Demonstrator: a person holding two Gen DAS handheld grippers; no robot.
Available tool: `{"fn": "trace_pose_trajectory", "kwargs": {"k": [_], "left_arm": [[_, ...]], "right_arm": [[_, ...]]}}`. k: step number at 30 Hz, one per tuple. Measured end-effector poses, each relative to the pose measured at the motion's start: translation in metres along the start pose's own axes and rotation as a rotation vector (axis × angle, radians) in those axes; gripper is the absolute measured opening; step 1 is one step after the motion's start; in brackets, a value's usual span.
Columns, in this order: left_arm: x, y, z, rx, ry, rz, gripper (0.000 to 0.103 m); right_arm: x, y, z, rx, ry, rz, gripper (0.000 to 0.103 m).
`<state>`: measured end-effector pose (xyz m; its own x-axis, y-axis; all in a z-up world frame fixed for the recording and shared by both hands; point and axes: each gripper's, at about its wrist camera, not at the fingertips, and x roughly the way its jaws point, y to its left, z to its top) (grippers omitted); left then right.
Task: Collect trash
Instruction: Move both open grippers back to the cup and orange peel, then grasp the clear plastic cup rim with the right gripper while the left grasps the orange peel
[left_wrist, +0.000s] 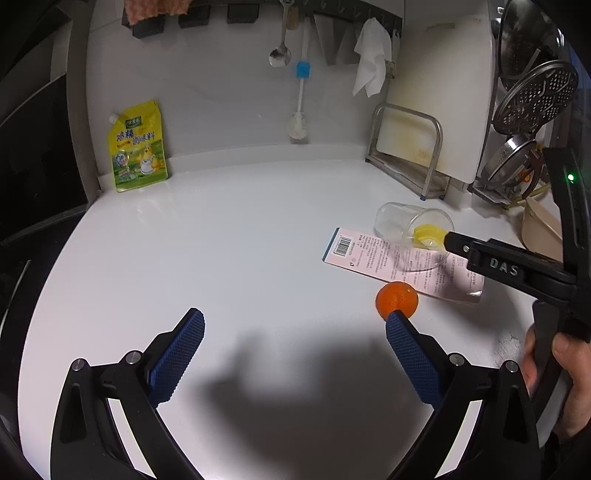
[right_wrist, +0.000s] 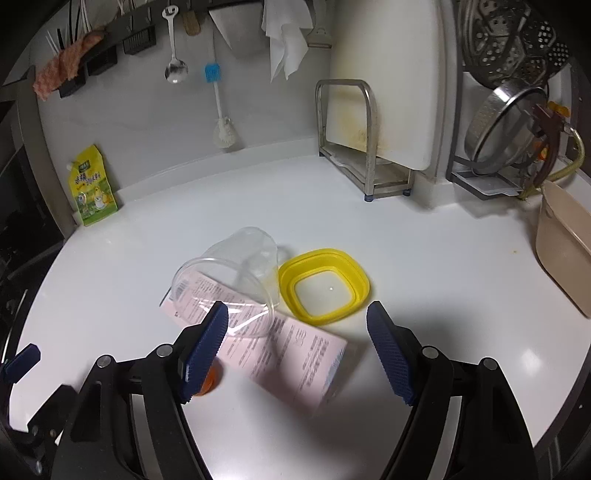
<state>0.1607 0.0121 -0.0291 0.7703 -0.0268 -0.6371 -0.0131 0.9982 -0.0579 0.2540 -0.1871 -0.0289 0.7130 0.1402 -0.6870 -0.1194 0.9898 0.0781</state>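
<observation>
A clear plastic cup (right_wrist: 231, 273) lies on its side on a pink printed packet (right_wrist: 295, 354), next to a yellow square container (right_wrist: 323, 284). An orange fruit (left_wrist: 397, 300) sits near the packet (left_wrist: 373, 254); in the right wrist view it (right_wrist: 210, 380) peeks from behind my left finger. My left gripper (left_wrist: 295, 328) is open and empty above the white counter, its right fingertip close to the orange. My right gripper (right_wrist: 297, 321) is open and empty just short of the cup and packet. The cup (left_wrist: 410, 225) also shows in the left wrist view.
A yellow seasoning pouch (left_wrist: 138, 147) leans on the back wall. A cutting board in a metal rack (right_wrist: 369, 147), a dish rack with strainers (right_wrist: 509, 136) and a beige tub (right_wrist: 565, 251) stand at the right. A spoon, brush and cloth hang above.
</observation>
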Motion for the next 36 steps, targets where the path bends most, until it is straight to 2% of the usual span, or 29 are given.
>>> {"fn": "trace_pose_trajectory", "kwargs": {"k": [4,6,11,14,29,36], "left_arm": [[0.008,-0.001,0.002,0.002,0.013,-0.002,0.097],[0.011,-0.002,0.003,0.002,0.017,-0.002,0.097],[0.018,-0.006,0.004,0.004,0.025,-0.006,0.097],[0.021,-0.011,0.005,0.007,0.031,-0.015,0.097],[0.05,-0.057,0.01,0.073,0.086,-0.035,0.097],[0.072,-0.077,0.012,0.103,0.162,-0.033,0.097]], "right_arm": [[0.014,0.006,0.007,-0.019,0.011,-0.006,0.074],[0.022,0.012,0.009,-0.039,0.028,-0.002,0.065],[0.036,0.018,0.008,-0.05,0.055,0.024,0.025],[0.034,0.017,0.007,-0.044,0.04,0.042,0.005],[-0.021,-0.054,-0.003,0.167,-0.076,0.035,0.004],[-0.03,-0.069,-0.006,0.221,-0.093,0.057,0.004]]}}
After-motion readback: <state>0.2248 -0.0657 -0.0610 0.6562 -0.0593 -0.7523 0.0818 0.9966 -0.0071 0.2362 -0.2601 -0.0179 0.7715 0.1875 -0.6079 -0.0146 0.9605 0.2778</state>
